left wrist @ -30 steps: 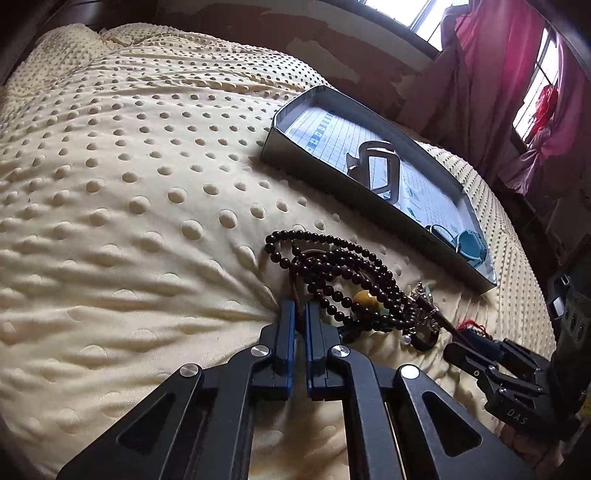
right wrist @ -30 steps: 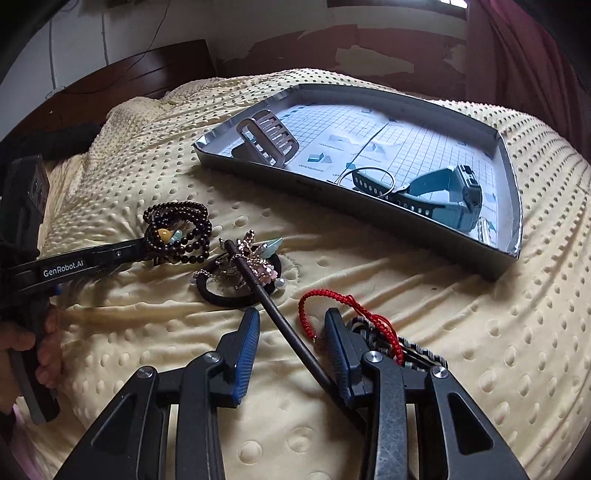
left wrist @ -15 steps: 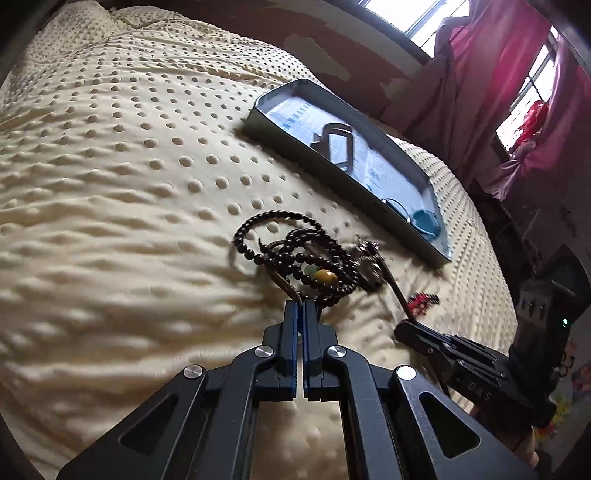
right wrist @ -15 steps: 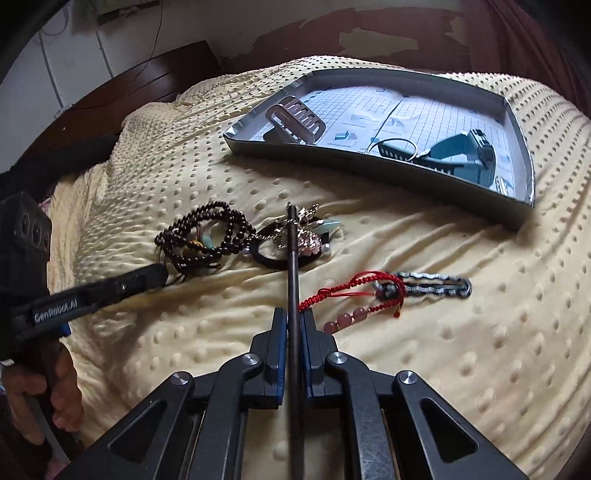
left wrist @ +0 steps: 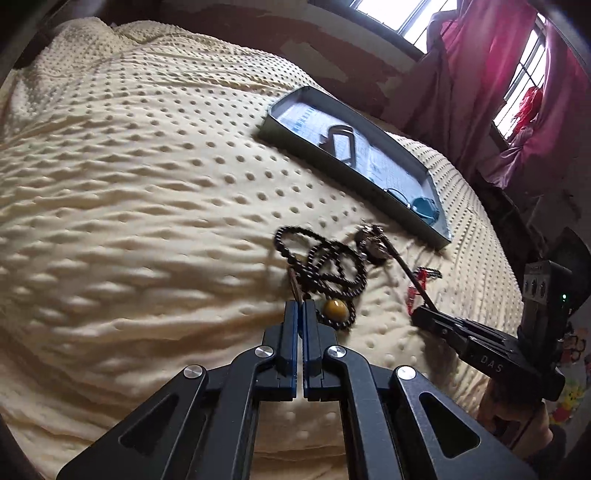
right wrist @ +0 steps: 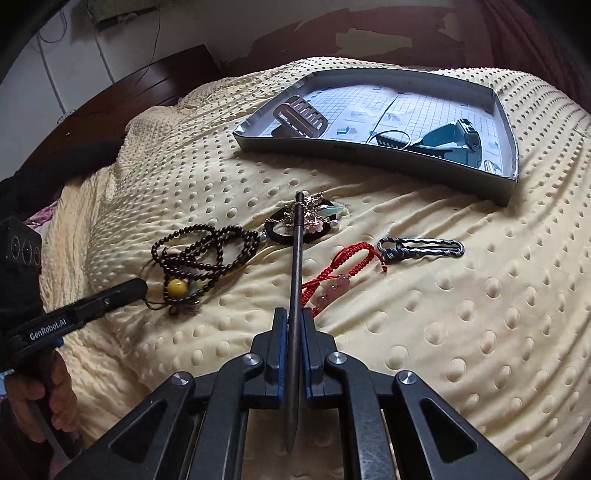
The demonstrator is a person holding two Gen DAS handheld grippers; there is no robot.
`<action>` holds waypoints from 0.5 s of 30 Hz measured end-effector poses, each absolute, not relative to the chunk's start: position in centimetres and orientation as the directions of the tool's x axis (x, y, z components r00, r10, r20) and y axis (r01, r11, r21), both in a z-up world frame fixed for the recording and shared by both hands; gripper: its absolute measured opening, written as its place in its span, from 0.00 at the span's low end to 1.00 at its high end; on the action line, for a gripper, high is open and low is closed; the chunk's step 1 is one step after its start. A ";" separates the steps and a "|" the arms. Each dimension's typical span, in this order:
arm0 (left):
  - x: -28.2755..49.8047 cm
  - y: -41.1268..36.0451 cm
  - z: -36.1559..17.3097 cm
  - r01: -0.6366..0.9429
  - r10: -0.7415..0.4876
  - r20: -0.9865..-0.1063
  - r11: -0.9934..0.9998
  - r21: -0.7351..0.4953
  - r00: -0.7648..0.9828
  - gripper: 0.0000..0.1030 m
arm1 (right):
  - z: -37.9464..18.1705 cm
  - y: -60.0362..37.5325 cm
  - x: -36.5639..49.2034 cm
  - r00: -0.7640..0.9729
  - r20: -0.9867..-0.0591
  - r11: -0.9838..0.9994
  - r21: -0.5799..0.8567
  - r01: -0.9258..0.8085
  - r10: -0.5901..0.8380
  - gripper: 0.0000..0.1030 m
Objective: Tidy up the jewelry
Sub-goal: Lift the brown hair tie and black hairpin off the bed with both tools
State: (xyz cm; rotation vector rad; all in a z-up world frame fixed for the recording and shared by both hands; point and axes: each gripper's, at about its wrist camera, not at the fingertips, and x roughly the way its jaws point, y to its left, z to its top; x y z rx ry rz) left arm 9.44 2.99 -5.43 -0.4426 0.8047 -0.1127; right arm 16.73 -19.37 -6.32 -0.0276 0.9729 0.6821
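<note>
The right gripper is clamped on a dark hair stick, its ornamented end over a black hair tie. The left gripper, fingers pressed together, pinches the dark bead strand. A red cord bracelet and metal clasp lie nearby; the tray sits beyond

We see a bed covered by a cream blanket with raised dots, rumpled into soft folds. Behind it we see a dark wooden headboard against a white wall with a thin cable running down it. The far wall is reddish-brown with peeling pale patches. We see barred windows letting in bright daylight, hung with pink curtains.
</note>
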 end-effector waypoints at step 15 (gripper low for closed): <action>9.1 4.7 -3.5 -0.001 -0.350 -0.557 0.846 -0.533 0.753 0.00 | -6.8 -18.6 17.9 0.380 -0.744 0.790 0.315 -0.526 0.550 0.08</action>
